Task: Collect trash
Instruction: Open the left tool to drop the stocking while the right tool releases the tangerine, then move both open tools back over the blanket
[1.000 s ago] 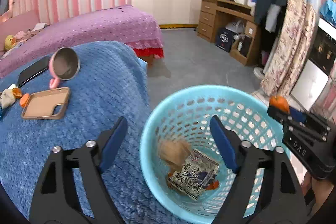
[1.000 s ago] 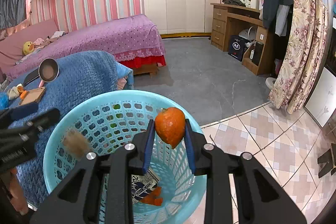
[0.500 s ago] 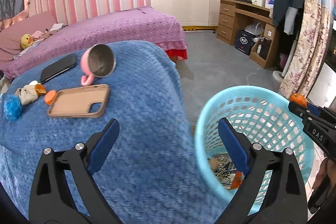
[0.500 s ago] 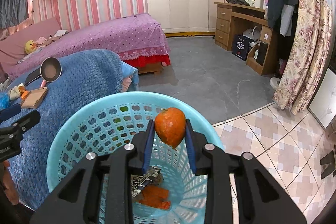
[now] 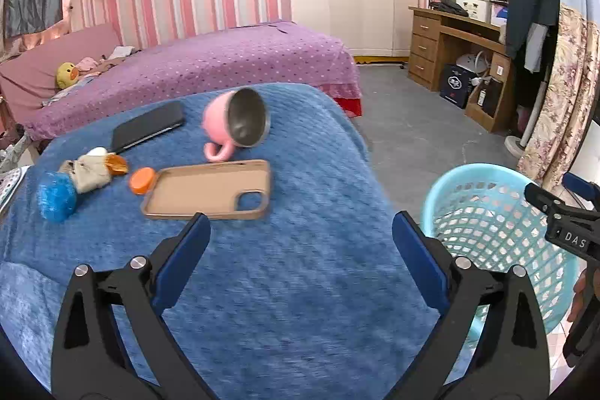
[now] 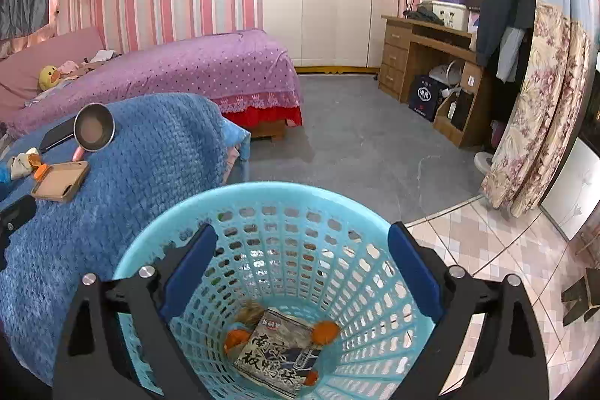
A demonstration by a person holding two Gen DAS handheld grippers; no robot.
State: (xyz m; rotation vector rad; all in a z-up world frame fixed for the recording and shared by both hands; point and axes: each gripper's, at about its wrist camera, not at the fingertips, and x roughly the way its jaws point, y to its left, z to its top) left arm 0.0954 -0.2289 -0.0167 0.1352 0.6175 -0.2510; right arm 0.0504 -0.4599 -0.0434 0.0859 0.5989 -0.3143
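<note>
1. Over the blue blanket (image 5: 300, 287), we hold the left tool (image 5: 300, 257) with its jaws spread wide and nothing between them.
2. Just beside the blanket's edge stands the turquoise basket (image 6: 262, 197), and directly above its mouth we hold the right tool (image 6: 302, 268), also spread and empty.
3. At the basket's bottom we count one printed wrapper (image 6: 279, 351), a brownish scrap (image 6: 249, 312) and several orange peel pieces (image 6: 325, 330), at least three; parts are hidden under the wrapper.
4. Farther up the blanket from the left tool, the trash yet to collect lies in a cluster: one orange cap (image 5: 142, 180), one crumpled tissue wad with peel (image 5: 93, 168) and one blue crinkled ball (image 5: 55, 195).
5. We judge all three light. The wad and ball should be soft and crush easily, so we would pinch across their middles; the cap looks stiff and smooth, so it may slip unless taken across its rim.
6. Beside that cluster we count one tan phone case (image 5: 210, 194), one tipped pink mug (image 5: 240, 122) and one dark phone (image 5: 148, 131), none of them trash.
</note>
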